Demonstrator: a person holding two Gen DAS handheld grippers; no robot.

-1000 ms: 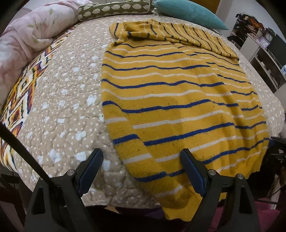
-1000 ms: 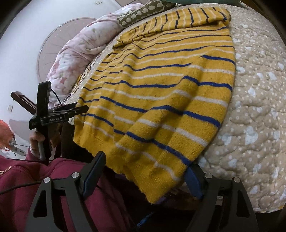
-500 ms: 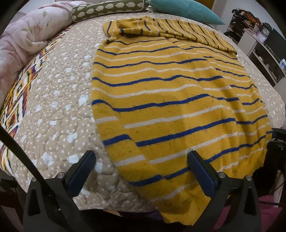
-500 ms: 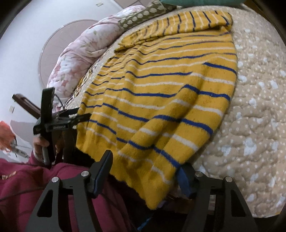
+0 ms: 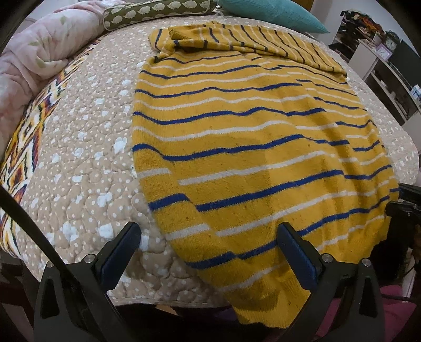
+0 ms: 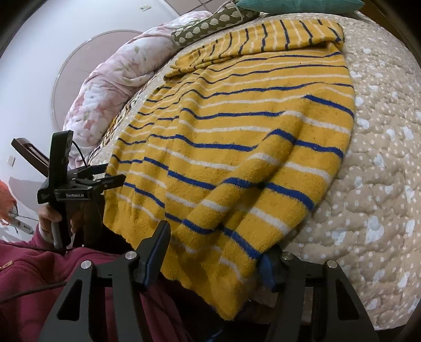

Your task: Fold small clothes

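A yellow sweater (image 5: 250,147) with blue and white stripes lies flat on the bed, its hem hanging over the near edge. Its sleeves are folded across the top (image 6: 263,36). My left gripper (image 5: 208,231) stands open wide at the hem's left corner, the cloth lying loose between its fingers. It also shows in the right wrist view, left gripper (image 6: 79,189), held in a hand. My right gripper (image 6: 215,244) is closing around the hem's right corner. The sweater (image 6: 236,147) buckles into a ridge between its jaws, and the cloth covers its right finger.
The bed has a beige dotted quilt (image 5: 79,163). A pink floral duvet (image 5: 39,52), an olive bolster (image 5: 152,13) and a teal cushion (image 5: 276,13) lie at the far end. Shelves (image 5: 381,65) stand on the right. A maroon sleeve (image 6: 39,263) is near the bed's edge.
The left jaws have spread wider. The right jaws have drawn closer, and the sweater's hem has bunched into a ridge between them.
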